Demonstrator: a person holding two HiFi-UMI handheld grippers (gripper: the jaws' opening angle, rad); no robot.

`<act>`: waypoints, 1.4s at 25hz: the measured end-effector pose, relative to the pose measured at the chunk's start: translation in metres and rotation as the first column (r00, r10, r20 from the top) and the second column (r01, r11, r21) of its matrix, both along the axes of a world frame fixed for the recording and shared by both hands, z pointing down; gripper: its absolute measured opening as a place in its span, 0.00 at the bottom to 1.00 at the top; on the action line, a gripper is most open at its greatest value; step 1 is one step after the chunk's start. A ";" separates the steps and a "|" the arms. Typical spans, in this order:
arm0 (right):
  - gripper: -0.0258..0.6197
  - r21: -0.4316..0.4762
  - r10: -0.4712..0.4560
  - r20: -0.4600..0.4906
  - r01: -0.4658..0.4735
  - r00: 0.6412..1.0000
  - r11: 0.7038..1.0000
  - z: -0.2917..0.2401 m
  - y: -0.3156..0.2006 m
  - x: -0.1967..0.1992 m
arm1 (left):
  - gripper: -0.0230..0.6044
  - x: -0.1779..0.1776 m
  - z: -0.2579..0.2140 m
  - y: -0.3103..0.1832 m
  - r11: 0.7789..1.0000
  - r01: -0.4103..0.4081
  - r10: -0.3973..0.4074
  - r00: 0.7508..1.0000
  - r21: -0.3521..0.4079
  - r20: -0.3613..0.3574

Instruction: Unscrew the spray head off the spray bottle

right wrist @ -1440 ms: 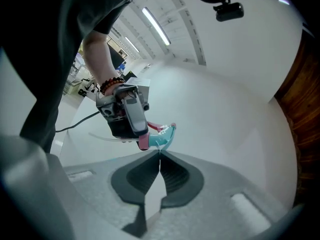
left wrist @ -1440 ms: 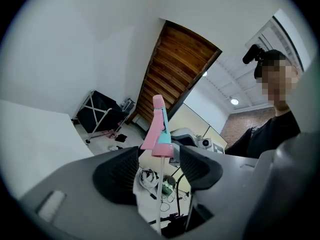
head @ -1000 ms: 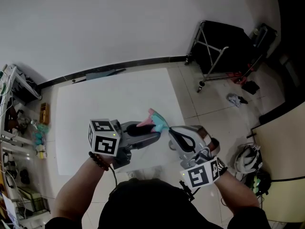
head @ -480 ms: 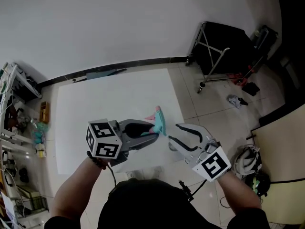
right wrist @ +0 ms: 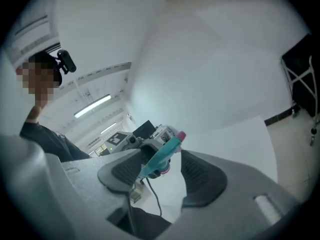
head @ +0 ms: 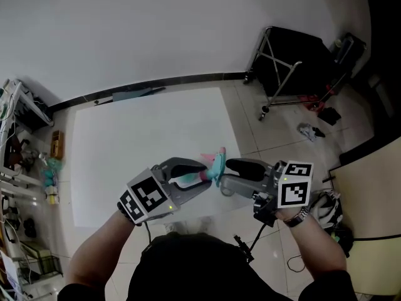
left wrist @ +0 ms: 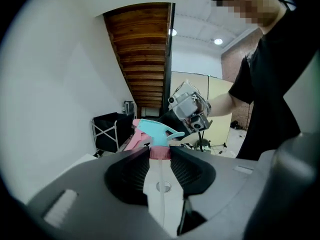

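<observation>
Both grippers are up in front of the person, meeting over the white sheet on the tiled floor. The left gripper has the bottle: its jaws are pinching the pale body from both sides, pads pressed right against it, and the pink collar sits at the jaw tips. The bottle lies along that gripper, not far off level, held up in the air and touching nothing below. The spray head pokes out past the tips, teal with a pink trigger, and it's on the bottle, not off yet.

Over to the right gripper, coming in from the opposite side, nose to nose with the left one. Its jaws have just been opening and now they're spread wide, with the spray head standing between them, nearer one pad than the other. There's clear daylight on the far side, so no squeeze there; whether the near pad brushes it, I can't tell.

From above, the two marker cubes show plainly, the left one tipped over, the right one face up. A black cart stands against the wall, well away from the action.
</observation>
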State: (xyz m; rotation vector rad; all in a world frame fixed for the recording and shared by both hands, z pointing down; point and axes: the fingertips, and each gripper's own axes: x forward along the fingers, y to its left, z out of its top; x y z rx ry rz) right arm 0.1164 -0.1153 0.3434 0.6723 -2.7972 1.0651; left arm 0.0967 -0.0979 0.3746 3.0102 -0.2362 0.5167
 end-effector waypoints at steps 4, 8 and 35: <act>0.39 -0.124 -0.043 0.008 0.044 0.999 0.991 0.009 0.004 -0.012 | 0.27 0.001 0.003 0.003 0.995 -0.005 0.000 0.998 0.098 0.055; 0.39 -0.220 -0.052 0.014 0.054 0.999 0.974 0.018 0.005 -0.017 | 0.27 0.001 0.010 0.003 0.978 -0.012 -0.015 0.992 0.208 0.127; 0.23 -0.409 -0.104 -0.095 0.056 0.990 0.911 0.064 0.013 -0.034 | 0.28 0.008 0.034 0.015 0.855 -0.115 -0.060 0.946 0.506 0.317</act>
